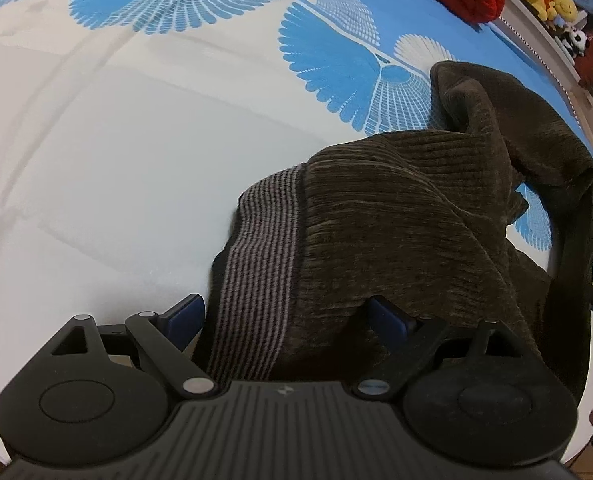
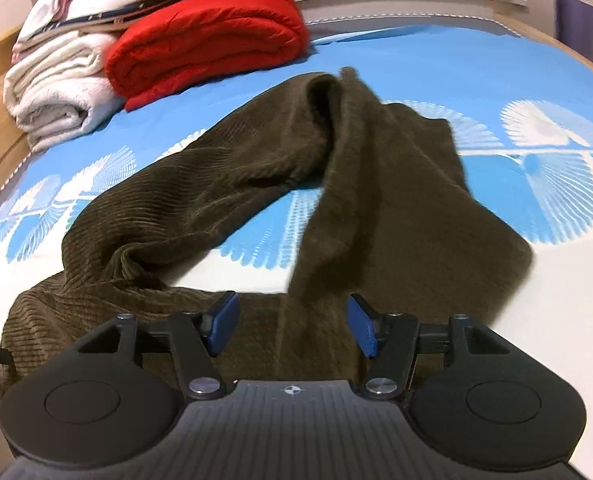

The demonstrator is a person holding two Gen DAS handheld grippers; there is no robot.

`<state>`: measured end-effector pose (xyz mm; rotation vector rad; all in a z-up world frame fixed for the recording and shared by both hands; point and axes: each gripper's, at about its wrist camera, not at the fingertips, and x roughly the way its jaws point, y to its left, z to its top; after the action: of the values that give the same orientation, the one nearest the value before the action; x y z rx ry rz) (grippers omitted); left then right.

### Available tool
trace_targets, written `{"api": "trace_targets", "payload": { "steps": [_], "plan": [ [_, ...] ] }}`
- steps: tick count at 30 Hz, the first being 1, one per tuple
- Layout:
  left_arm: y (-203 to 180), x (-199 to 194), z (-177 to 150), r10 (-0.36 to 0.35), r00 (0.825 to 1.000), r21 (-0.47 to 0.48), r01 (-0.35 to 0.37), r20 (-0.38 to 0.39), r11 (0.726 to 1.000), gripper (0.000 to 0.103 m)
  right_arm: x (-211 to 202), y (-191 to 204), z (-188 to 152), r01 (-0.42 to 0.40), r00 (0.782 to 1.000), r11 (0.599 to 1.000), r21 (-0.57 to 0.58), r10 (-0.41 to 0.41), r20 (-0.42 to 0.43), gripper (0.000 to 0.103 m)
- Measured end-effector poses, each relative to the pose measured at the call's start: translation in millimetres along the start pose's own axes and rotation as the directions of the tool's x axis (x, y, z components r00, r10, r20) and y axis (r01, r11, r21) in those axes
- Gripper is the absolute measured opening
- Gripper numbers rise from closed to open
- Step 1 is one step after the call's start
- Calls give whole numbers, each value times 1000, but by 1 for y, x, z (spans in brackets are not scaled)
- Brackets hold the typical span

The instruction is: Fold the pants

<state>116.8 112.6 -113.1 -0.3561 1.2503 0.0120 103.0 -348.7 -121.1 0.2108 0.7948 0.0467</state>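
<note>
In the left wrist view, the left gripper [image 1: 286, 314] is seen with its blue fingers [image 1: 184, 314] spread wide, and the striped waistband [image 1: 256, 264] of the brown pants [image 1: 396, 216] is draped between them; whether cloth is actually pinched cannot be told. The pants are bunched on the blue-and-white bedsheet [image 1: 136, 140].

In the right wrist view, the right gripper [image 2: 292, 330] is held with released jaws over the pants [image 2: 224, 184], whose two legs are stretched away across the bedsheet [image 2: 476, 80]. A red blanket [image 2: 212, 40] and white towels [image 2: 56, 88] are stacked beyond.
</note>
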Motion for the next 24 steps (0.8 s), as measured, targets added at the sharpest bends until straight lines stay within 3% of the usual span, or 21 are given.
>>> {"api": "trace_targets", "payload": {
  "steps": [3,5,6,7,9,11,14,16,18,20,22,23,24],
  "plan": [
    [-2,6,3,12,1000,5,-12,-8,1000,92,18,9,7,28,999,999,-42,-29,-17,62],
    [-3,9,5,16,1000,18,-16,-7,1000,91,29,13,10,87,995,993,-78,-90,-35,58],
    [-4,9,5,18,1000,29,-18,-1,999,90,32,12,10,109,993,991,-83,-113,-40,47],
    [-6,9,5,22,1000,39,-22,7,999,87,33,10,12,123,991,989,-79,-126,-41,29],
    [-7,9,4,48,999,60,-49,21,997,78,29,0,15,143,989,988,-52,-145,-35,8],
    [-10,7,1,93,995,115,-98,48,989,56,15,-10,19,177,984,984,-31,-177,9,8],
    [-14,-1,-3,114,989,182,-130,96,975,42,-25,-41,25,225,968,971,76,-232,98,7],
    [-12,-14,-5,101,984,172,-127,149,977,37,-56,-66,24,237,953,958,161,-261,152,7],
    [-6,-40,-6,48,966,128,-82,253,988,34,-85,-89,17,227,949,946,231,-268,166,7],
    [-4,-71,-14,-5,927,133,-49,376,990,34,-105,-101,5,219,957,944,245,-257,136,7],
    [-5,-88,-27,18,902,171,-101,432,980,34,-110,-103,-13,222,974,963,155,-228,19,7],
    [-4,-89,-32,43,906,186,-133,420,974,34,-103,-103,-27,197,977,975,97,-187,-104,7],
    [0,-84,-35,64,925,191,-145,376,971,34,-93,-103,-43,166,961,985,56,-148,-235,7]
  ]
}}
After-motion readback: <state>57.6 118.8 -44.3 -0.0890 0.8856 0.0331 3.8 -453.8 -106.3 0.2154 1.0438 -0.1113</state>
